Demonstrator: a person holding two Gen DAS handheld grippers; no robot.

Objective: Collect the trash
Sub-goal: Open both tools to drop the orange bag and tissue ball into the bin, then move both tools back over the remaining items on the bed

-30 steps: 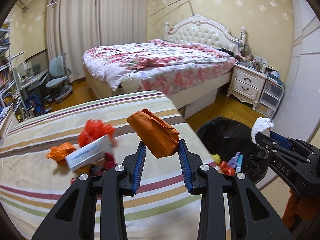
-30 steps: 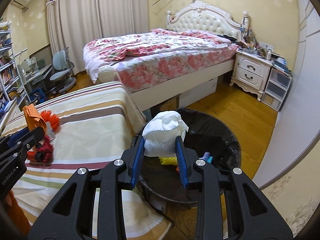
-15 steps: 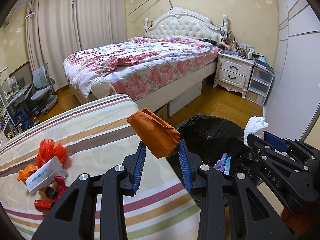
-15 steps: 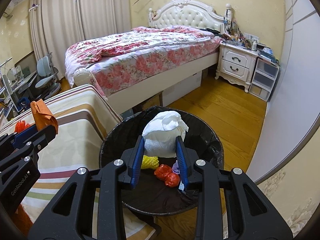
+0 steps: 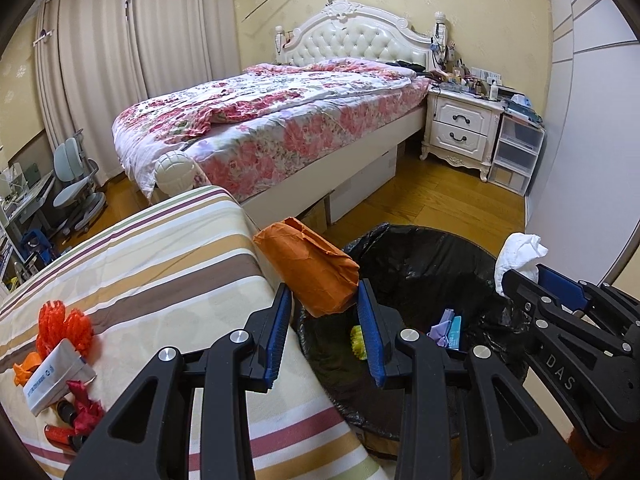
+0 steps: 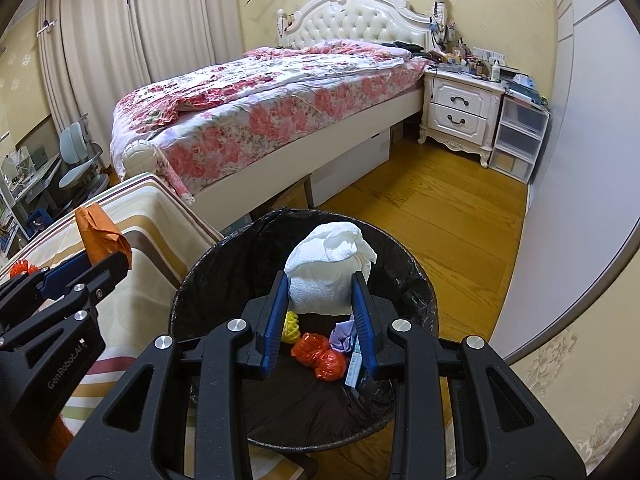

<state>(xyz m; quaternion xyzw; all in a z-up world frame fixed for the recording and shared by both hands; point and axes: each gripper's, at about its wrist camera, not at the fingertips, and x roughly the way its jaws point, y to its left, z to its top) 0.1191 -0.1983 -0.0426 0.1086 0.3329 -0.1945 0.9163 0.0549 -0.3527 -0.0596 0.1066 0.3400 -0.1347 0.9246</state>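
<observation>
My left gripper [image 5: 323,304] is shut on a crumpled orange paper wad [image 5: 308,264], held over the near left rim of the black-lined trash bin [image 5: 420,252]. My right gripper [image 6: 320,292] is shut on a white tissue ball [image 6: 328,268], hanging above the middle of the trash bin [image 6: 224,276]. Inside the bin lie a yellow piece [image 6: 291,327], red wrappers [image 6: 320,356] and a purple scrap [image 6: 342,334]. In the right wrist view the left gripper [image 6: 106,264] with its orange wad [image 6: 100,236] shows at the left. The right gripper [image 5: 520,276] and its tissue [image 5: 516,254] appear at the right of the left wrist view.
A striped cloth surface [image 5: 160,256] lies left of the bin and carries more trash: an orange-red mesh ball [image 5: 64,326], a white box [image 5: 56,374], red scraps [image 5: 84,410]. Beyond are a floral bed [image 5: 280,120], a white nightstand [image 5: 460,128], plastic drawers [image 5: 516,152] and wood floor [image 6: 440,216].
Both grippers have carried their loads rightward off the striped surface and slightly down. The bin now sits under them. Neither grip has changed.
</observation>
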